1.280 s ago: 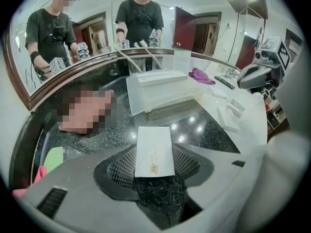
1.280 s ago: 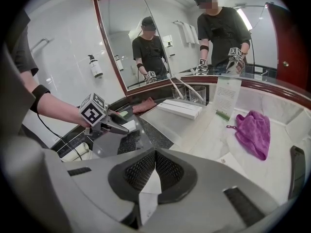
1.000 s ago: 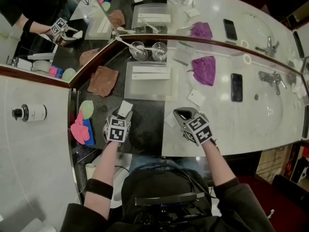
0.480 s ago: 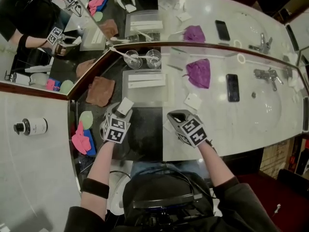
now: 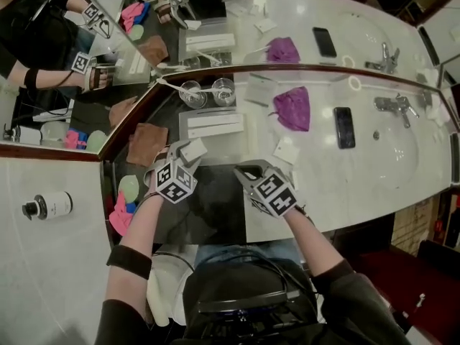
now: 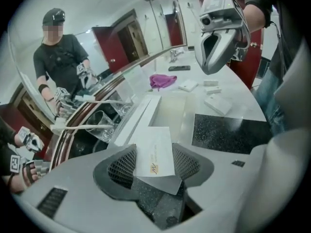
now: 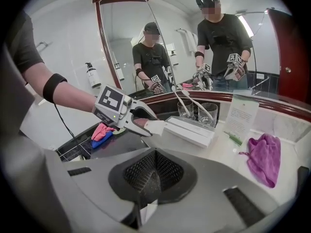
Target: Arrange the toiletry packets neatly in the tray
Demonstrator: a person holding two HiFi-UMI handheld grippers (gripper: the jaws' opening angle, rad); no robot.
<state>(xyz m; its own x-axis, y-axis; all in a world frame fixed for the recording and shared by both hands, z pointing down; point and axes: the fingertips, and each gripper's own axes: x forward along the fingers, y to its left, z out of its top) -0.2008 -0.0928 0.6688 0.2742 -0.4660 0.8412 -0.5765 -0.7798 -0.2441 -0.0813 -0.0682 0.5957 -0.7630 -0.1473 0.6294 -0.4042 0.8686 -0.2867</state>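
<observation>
Packet (image 6: 154, 149) is clamped in my left tongs (image 5: 184, 155), now nearer the tray (image 5: 231, 141). My right tongs (image 5: 248, 172) are closed on nothing. The packet's print is too small to read.

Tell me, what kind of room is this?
Most likely a hotel bathroom: there is a sink with a tap, a long mirror behind the marble counter, and two drinking glasses.

Grey left gripper (image 5: 185, 152) and right gripper (image 5: 246, 171) bear black-and-white marker cubes (image 5: 175, 182); black shirt (image 5: 345, 300), black armband (image 5: 129, 261) on left forearm.
</observation>
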